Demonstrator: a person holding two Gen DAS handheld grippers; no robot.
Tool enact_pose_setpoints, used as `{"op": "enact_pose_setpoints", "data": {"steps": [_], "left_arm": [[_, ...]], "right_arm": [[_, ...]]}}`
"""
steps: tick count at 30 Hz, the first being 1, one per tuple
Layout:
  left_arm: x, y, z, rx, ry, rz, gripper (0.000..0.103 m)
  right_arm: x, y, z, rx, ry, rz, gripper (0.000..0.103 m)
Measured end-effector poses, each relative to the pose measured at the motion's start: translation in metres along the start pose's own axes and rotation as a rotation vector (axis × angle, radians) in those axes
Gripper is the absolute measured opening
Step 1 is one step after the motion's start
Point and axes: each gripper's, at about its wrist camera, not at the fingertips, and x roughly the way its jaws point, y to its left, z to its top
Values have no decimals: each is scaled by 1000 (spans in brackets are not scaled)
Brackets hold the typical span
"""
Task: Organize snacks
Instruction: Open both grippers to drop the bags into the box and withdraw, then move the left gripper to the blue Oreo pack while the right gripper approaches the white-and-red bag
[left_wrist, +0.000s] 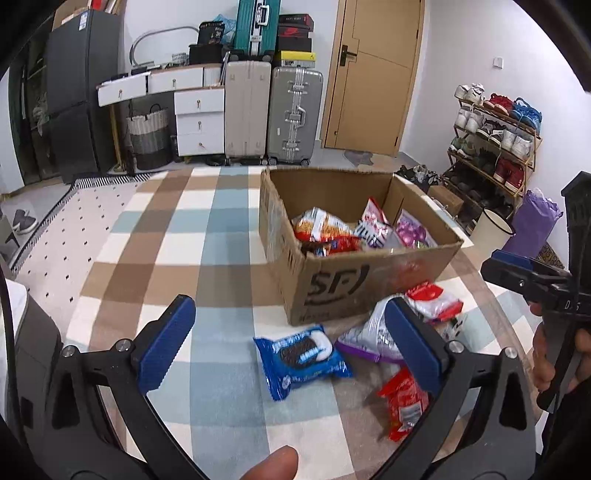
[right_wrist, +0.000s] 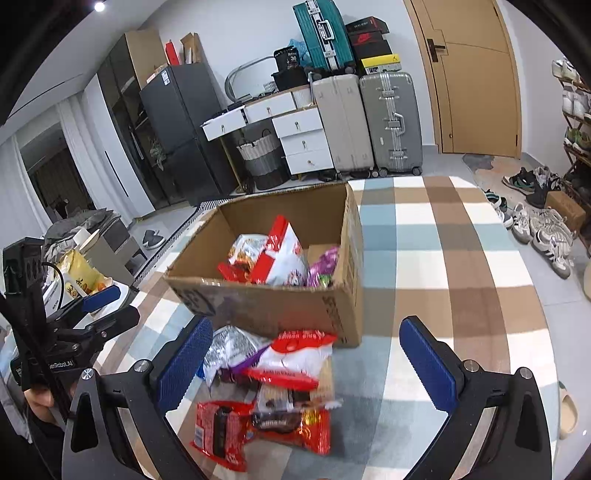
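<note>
An open cardboard box (left_wrist: 332, 291) (right_wrist: 266, 306) stands on the checked rug with several snack packets inside. Loose packets lie in front of it. In the left wrist view a blue cookie packet (left_wrist: 303, 354) lies flat on the rug, and my left gripper (left_wrist: 291, 345) hovers above it, open with nothing touching its pads. A silver-purple packet (left_wrist: 369, 332) and a red packet (left_wrist: 404, 404) lie by its right finger. My right gripper (right_wrist: 306, 365) is open over a white-and-red packet (right_wrist: 295, 354) and a red packet (right_wrist: 258, 428). Each gripper shows at the edge of the other's view.
The checked rug (left_wrist: 207, 240) spreads left of the box. Suitcases (left_wrist: 269, 114) and white drawers (left_wrist: 199, 122) line the back wall beside a wooden door (left_wrist: 373, 74). A shoe rack (left_wrist: 495, 147) and a white bin (left_wrist: 491, 229) stand at the right. Loose shoes (right_wrist: 543, 229) lie on the floor.
</note>
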Motion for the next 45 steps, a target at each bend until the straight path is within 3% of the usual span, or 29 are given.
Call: {"op": "enact_pose_setpoints", "data": {"steps": [21, 34, 45], "left_arm": [[56, 3, -33, -18, 112, 11, 102], [77, 16, -39, -27, 158, 26, 102], [83, 18, -41, -28, 170, 25, 102]], "right_arm": [[38, 5, -41, -58, 129, -80, 103], [65, 13, -36, -110, 209, -155, 103], [74, 13, -28, -91, 201, -155, 103]]}}
